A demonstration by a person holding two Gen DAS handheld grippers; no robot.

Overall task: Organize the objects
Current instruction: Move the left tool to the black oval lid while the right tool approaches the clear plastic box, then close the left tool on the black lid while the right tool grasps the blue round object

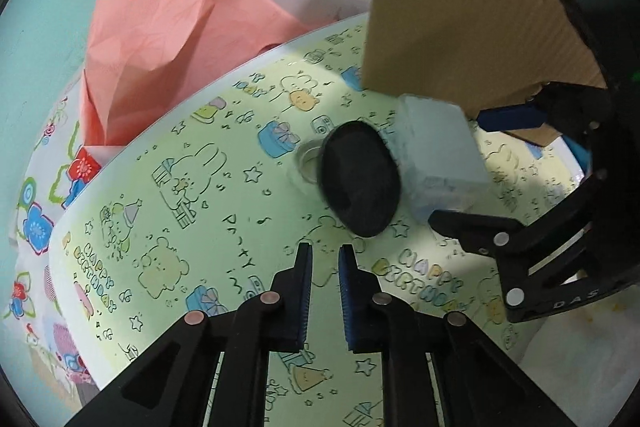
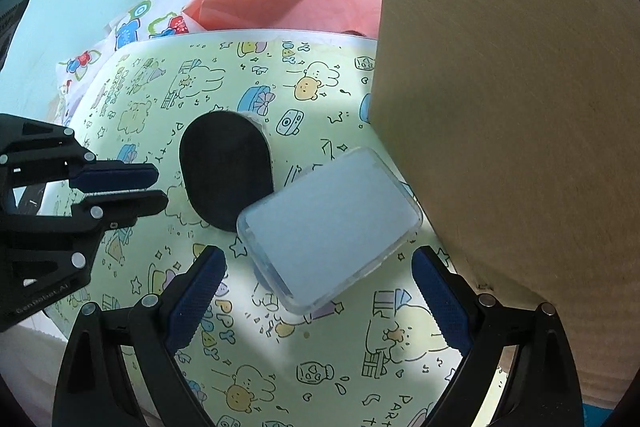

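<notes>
A clear plastic box with a pale blue top [image 2: 330,227] lies on the green cartoon-print sheet [image 2: 160,99]; it also shows in the left wrist view [image 1: 438,155]. A black oval pad [image 2: 226,169] lies touching its left corner, also in the left wrist view [image 1: 360,179], with a small clear ring [image 1: 308,157] behind it. My right gripper [image 2: 318,299] is open, its fingers either side of the box's near end. My left gripper [image 1: 325,291] is nearly shut and empty, just short of the oval pad; it also shows at the left of the right wrist view [image 2: 158,189].
A tall cardboard panel [image 2: 500,107] stands at the right, close to the box. Crumpled pink paper [image 1: 168,55] lies at the back. A flowered cloth [image 1: 36,223] lies under the sheet at the left.
</notes>
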